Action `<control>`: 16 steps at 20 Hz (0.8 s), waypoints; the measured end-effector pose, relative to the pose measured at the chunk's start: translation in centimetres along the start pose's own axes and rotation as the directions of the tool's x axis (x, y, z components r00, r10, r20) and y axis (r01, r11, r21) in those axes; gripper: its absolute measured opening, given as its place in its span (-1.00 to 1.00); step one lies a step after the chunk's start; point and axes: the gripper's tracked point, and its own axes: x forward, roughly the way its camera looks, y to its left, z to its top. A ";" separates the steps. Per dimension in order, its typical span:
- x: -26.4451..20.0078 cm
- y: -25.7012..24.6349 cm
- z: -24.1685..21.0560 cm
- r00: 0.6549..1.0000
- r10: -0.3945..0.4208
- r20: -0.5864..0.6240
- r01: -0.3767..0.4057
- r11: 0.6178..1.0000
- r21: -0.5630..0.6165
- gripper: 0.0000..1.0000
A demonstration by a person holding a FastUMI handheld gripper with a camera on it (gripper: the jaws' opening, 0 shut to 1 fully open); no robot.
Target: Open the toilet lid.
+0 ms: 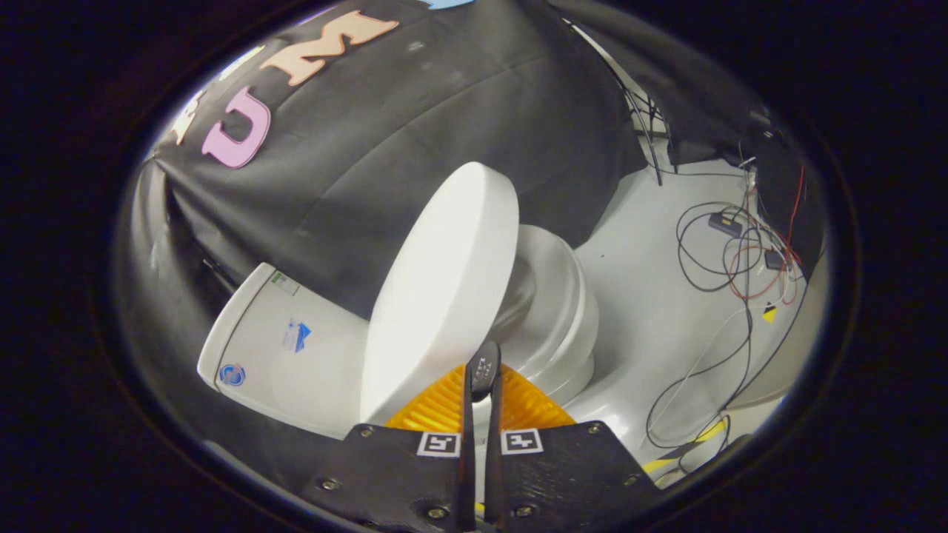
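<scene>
The white toilet lid [437, 296] stands partly raised, tilted between the tank [252, 355] and the bowl with its seat [555, 303]. My gripper [483, 368] is shut, its two fingers side by side with only a thin slit between them. The tips lie against the lid's lower rim, where the lid meets the seat. Whether any of the rim is pinched between the fingers I cannot tell. Part of the bowl is hidden behind the raised lid.
The black cloth wall [444, 126] hangs close behind the tank and lid. On the pale floor [644, 296] beyond the bowl lie tangled cables [733, 259] and small boxes. Yellow-black tape [696, 444] marks the floor near the fingers.
</scene>
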 end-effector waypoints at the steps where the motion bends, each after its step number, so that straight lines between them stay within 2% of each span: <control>1: -0.1 0.2 0.1 1.000 0.003 0.002 -0.003 1.000 -0.008 -0.89; 11: -2.6 4.0 1.2 0.998 0.053 0.041 -0.047 0.990 -0.134 -0.89; 16: -3.1 5.6 -0.1 0.998 0.059 0.017 -0.054 0.979 -0.198 -0.92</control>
